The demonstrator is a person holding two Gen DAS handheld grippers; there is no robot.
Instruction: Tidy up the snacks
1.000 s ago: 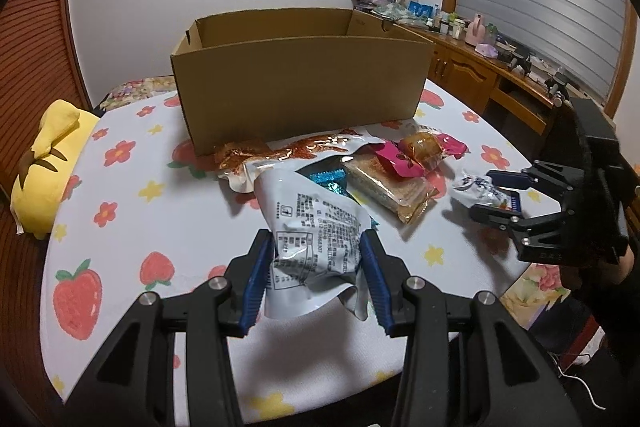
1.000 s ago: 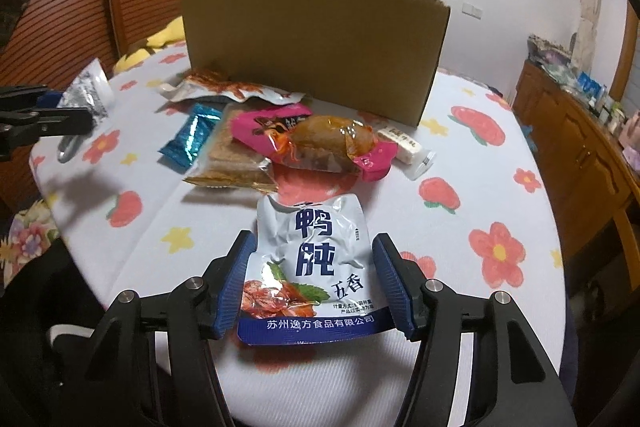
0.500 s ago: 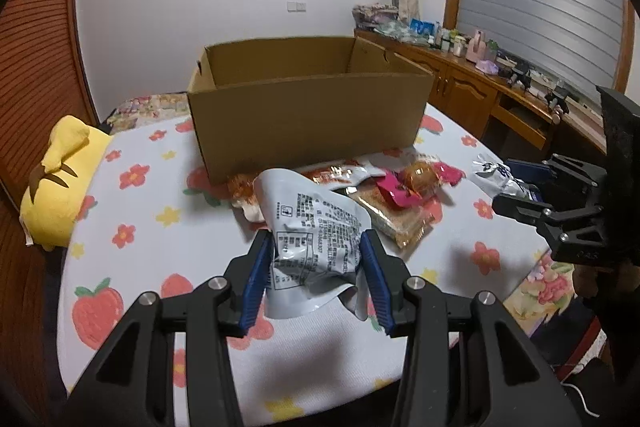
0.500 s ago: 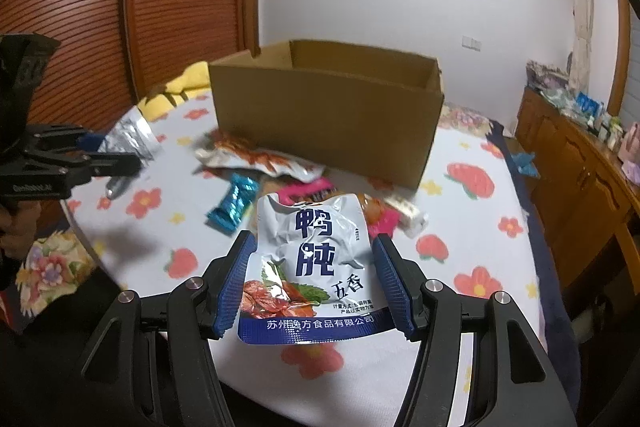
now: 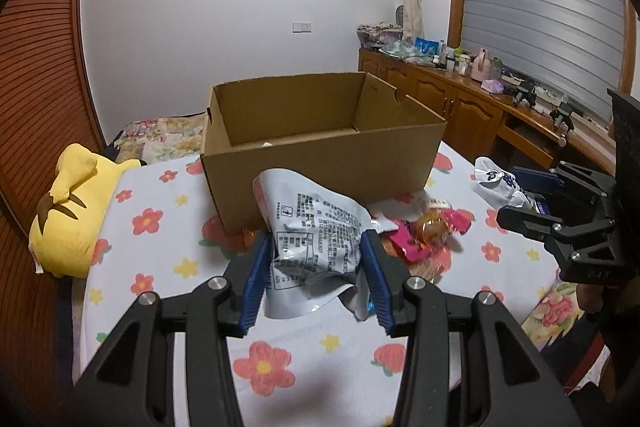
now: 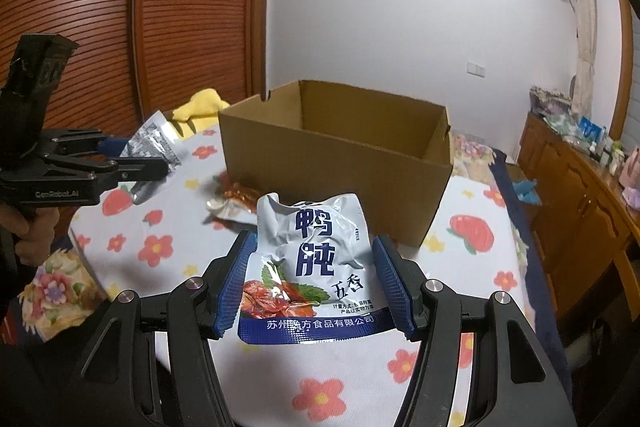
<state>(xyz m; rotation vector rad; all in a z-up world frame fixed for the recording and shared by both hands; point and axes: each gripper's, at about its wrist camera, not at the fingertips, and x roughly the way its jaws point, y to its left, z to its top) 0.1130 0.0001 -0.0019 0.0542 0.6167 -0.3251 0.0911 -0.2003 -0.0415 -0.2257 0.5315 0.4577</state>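
Note:
My left gripper (image 5: 316, 247) is shut on a silver snack pouch (image 5: 310, 239), its printed back facing me, held in the air in front of the open cardboard box (image 5: 320, 167). My right gripper (image 6: 314, 259) is shut on a white and blue snack pouch (image 6: 312, 259), also held in the air short of the box (image 6: 332, 163). Each gripper shows in the other's view: the right one (image 5: 516, 203) at the right, the left one (image 6: 136, 157) at the left. Loose snacks (image 5: 424, 231) lie on the table in front of the box.
The round table (image 5: 160, 267) has a white flowered cloth. A yellow plush toy (image 5: 72, 211) lies at its left edge. An orange snack packet (image 6: 240, 193) lies by the box. A wooden sideboard (image 5: 480, 107) with small items stands at the right wall.
Both grippers have risen and tilted up with their pouches. The inside of the box now shows in both views.

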